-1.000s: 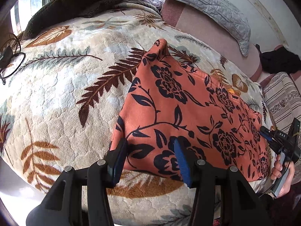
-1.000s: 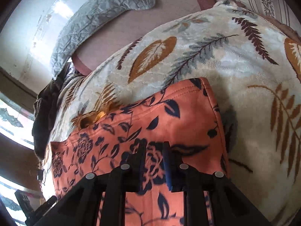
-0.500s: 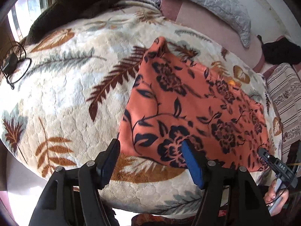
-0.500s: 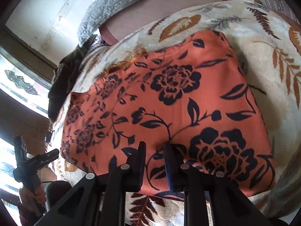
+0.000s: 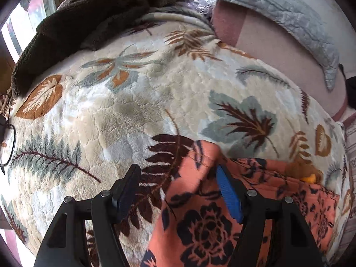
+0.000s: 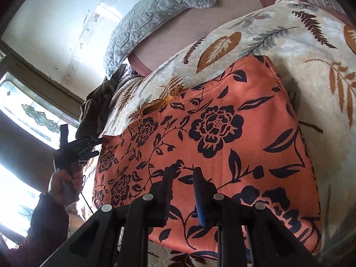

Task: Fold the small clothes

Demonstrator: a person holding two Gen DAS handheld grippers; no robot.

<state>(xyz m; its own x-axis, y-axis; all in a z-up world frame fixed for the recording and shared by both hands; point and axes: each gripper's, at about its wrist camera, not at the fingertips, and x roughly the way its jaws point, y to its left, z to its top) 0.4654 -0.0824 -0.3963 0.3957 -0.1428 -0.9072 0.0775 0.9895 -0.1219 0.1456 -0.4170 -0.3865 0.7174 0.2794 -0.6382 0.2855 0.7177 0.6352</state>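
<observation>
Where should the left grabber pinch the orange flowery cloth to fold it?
Probably the far left corner of the orange cloth. It sticks up off the blanket, and the open left gripper already hangs over it, so coming straight down over the cloth's left edge looks easiest.

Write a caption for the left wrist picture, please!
Open left claw reaching over a corner of the orange flowered cloth on a leafy blanket.

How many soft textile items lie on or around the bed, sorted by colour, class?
Orange floral-print garment: 1
Cream leaf-patterned plush blanket: 1
Dark brown fuzzy throw: 1
Grey quilted pillow: 1
Total: 4
</observation>
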